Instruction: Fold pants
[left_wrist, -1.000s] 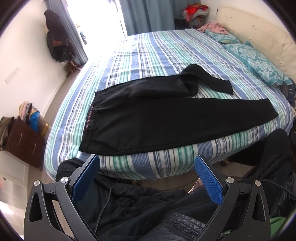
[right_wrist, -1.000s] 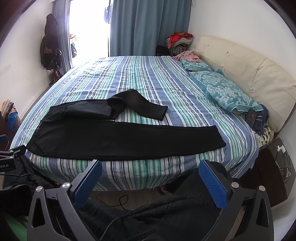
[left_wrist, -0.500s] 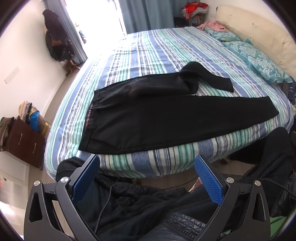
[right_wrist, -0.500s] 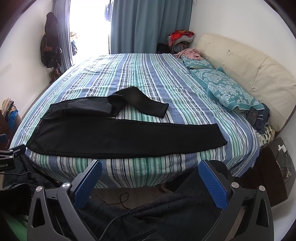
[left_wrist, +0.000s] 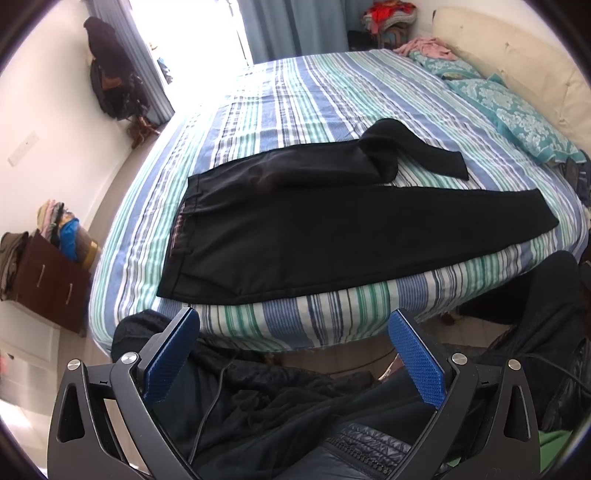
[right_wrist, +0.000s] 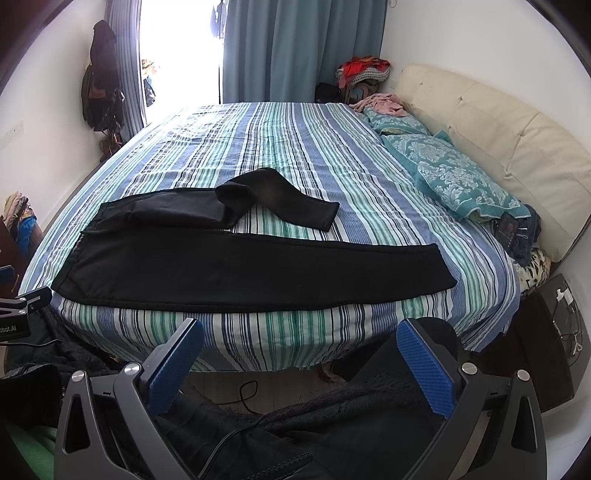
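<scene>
My left fingers (left_wrist: 293, 332) are spread wide with nothing between the blue pads, held back from the near edge of the bed (left_wrist: 332, 92), above dark clothing at my lap. My right fingers (right_wrist: 301, 341) are just as wide and just as empty, also short of the bed's near edge.

The black pants (right_wrist: 240, 269) lie on the striped bedspread, close along that near edge. Taking the pants as my marker: the waistband is at their left end, and in the left wrist view it shows a thin reddish strip of lining. The nearer leg runs out flat and straight to the right, its hem stopping near the bed's right corner. The farther leg lies beside it on the far side, but partway along it bunches up and bends, so its lower part angles off to the right and ends well short of the other hem, with a wedge of bedspread showing between the two legs.

To the right of the pants, teal patterned pillows (right_wrist: 465, 181) rest against a cream headboard (right_wrist: 491, 122). Beyond the pants, at the far side of the bed, blue curtains (right_wrist: 295, 48) hang beside a bright window. Left of the pants stands a dark brown drawer unit (left_wrist: 51, 280) with clothes piled on top.
</scene>
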